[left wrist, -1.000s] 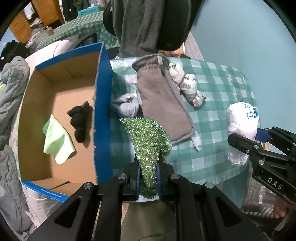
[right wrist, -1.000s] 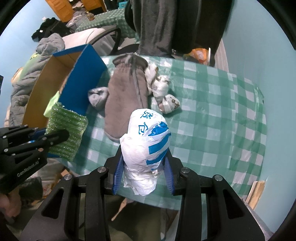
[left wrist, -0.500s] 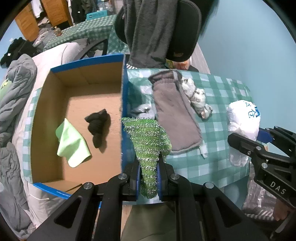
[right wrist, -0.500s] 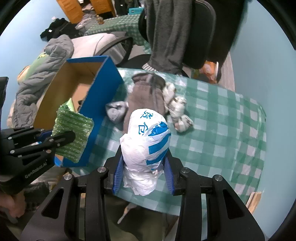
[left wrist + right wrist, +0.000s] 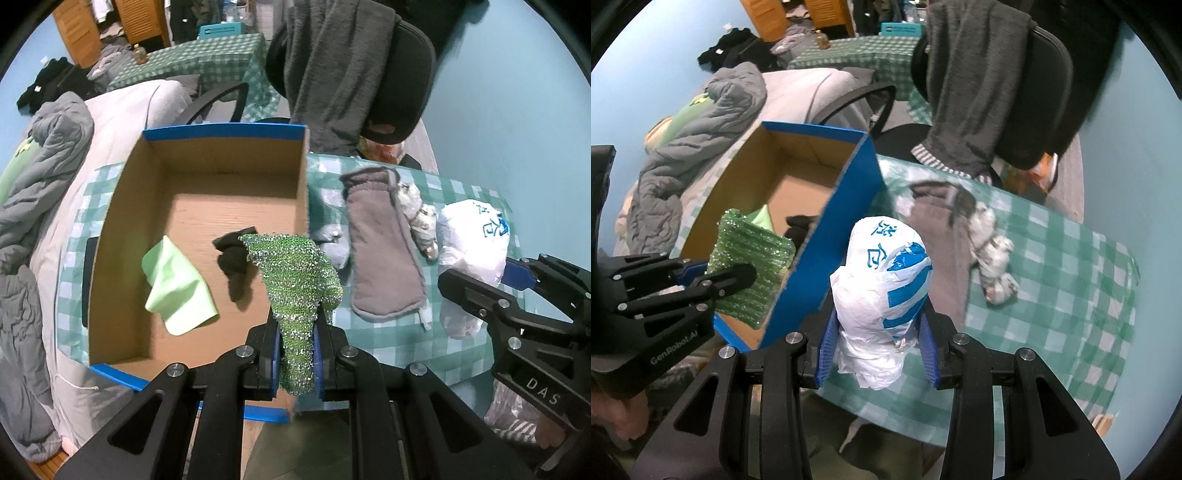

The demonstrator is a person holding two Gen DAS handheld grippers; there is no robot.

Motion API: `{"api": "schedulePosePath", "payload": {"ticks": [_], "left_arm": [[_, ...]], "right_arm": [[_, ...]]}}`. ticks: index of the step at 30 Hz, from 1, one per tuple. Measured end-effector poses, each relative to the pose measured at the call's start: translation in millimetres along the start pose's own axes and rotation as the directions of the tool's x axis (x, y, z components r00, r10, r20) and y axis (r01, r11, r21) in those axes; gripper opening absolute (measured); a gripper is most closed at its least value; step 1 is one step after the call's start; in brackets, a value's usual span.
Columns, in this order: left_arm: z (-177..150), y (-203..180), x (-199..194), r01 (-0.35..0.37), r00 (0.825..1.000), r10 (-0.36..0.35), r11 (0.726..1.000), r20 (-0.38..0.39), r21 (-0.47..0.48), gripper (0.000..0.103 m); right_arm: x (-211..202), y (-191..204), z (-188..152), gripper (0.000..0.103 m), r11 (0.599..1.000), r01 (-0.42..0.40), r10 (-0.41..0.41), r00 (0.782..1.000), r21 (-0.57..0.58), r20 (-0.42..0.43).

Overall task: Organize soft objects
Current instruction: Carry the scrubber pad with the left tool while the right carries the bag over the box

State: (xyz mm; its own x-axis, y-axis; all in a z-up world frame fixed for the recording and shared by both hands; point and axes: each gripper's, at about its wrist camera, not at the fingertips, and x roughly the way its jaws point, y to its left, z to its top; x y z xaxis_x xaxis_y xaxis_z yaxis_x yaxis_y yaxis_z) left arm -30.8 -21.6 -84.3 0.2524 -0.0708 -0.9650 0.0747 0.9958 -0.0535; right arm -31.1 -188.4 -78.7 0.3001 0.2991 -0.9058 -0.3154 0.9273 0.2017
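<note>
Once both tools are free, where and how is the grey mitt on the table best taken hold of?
Grip the mitt at its cuff end, coming from above. It lies flat and long on the table, so only a pinch from above can gather the fabric. The cuff looks thickest and easiest to catch. The rolled socks touch its right edge, so a side pinch there may probably catch them too.

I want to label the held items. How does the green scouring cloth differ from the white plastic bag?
The green scouring cloth is a thin, glittery mesh; the white plastic bag is bulky, crumpled, with blue print. The left gripper pinches the cloth narrowly; the right gripper stands wider around the bag. Both are held up.
</note>
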Motion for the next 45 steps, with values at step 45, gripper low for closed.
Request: {"api": "schedulePosePath", "payload": {"ticks": [45], "left_arm": [[29, 118, 34, -0.086, 0.995, 0.079, 0.992, -0.068, -0.097, 0.014]], "right_arm": [[89, 106, 89, 0.038, 0.985, -0.094, 0.078, 0.991, -0.144, -0.111]]}}
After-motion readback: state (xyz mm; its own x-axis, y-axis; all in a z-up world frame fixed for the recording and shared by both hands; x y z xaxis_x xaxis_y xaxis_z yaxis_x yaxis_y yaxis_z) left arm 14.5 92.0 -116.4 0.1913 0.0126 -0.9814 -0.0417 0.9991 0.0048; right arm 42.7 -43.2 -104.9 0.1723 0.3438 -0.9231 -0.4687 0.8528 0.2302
